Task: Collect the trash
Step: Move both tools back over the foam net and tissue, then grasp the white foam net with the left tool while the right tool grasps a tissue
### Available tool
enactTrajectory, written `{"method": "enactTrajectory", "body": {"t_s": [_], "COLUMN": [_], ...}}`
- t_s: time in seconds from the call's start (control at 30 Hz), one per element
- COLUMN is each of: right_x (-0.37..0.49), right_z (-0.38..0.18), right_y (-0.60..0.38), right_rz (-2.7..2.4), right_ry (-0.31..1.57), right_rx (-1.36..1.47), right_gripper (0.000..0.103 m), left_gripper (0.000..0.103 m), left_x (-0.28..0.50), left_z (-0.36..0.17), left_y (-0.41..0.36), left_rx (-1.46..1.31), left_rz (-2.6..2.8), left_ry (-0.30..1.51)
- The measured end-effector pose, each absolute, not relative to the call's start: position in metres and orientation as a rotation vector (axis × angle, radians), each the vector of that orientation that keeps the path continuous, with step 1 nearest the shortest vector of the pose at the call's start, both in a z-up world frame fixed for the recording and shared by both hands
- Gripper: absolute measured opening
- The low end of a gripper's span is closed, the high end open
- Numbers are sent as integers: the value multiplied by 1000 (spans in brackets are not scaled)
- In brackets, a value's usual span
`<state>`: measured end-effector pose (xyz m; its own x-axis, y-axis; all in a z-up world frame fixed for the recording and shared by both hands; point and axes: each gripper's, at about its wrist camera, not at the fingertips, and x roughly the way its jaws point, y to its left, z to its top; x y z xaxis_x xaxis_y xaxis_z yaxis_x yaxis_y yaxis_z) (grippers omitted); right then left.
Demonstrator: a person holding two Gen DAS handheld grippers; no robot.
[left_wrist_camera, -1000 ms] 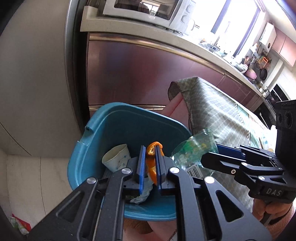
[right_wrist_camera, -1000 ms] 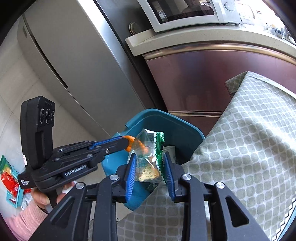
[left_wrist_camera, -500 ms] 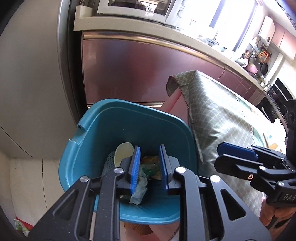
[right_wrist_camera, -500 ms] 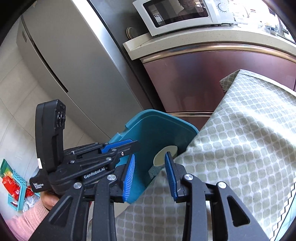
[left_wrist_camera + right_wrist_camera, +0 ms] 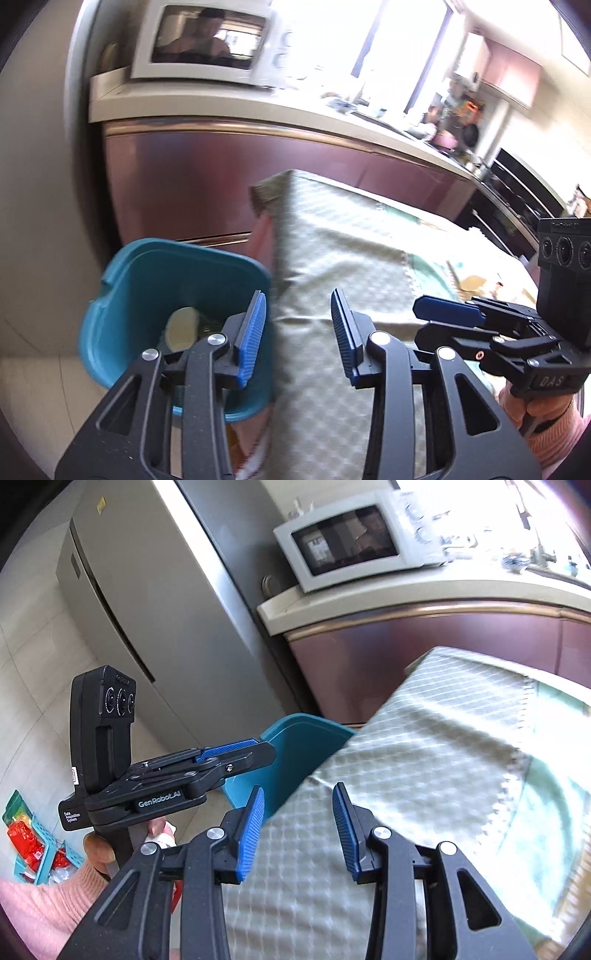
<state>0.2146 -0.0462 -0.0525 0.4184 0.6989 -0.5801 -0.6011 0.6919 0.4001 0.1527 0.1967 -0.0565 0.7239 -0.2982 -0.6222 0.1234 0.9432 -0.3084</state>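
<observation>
Both grippers, left [image 5: 297, 332] and right [image 5: 298, 827], are opening, nothing between your jaws, over the tablecloth's [image 5: 332, 251] edge. Lower left, the teal bin [image 5: 147, 273] holds trash, mouth facing up.

Glossy teal plastic bin [image 5: 147, 280], woven checked tablecloth [image 5: 332, 251]

Two grippers [image 5: 297, 332] [image 5: 297, 827], one teal bin [image 5: 147, 273], one microwave [image 5: 207, 40], one fridge [image 5: 147, 602], one tablecloth [image 5: 351, 251]
</observation>
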Motion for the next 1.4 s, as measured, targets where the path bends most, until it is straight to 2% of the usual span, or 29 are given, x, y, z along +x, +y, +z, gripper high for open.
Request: {"method": "enactTrajectory", "body": {"t_s": [0.7, 1.03, 1.4], "right_x": [158, 156, 165], "right_z": [-59, -75, -86], "right_y": [-265, -322, -345], "right_rz": [367, 220, 182], "right_ry": [677, 656, 650], "right_rx": [328, 393, 438], "right_gripper": [40, 44, 48], "left_gripper": [41, 54, 56], "left_x": [167, 194, 230], "left_z": [-39, -31, -37], "left_y": [9, -58, -104], "left_rx": [-146, -107, -117], "left_rz": [-564, -645, -678], "left_ry": [756, 764, 828]}}
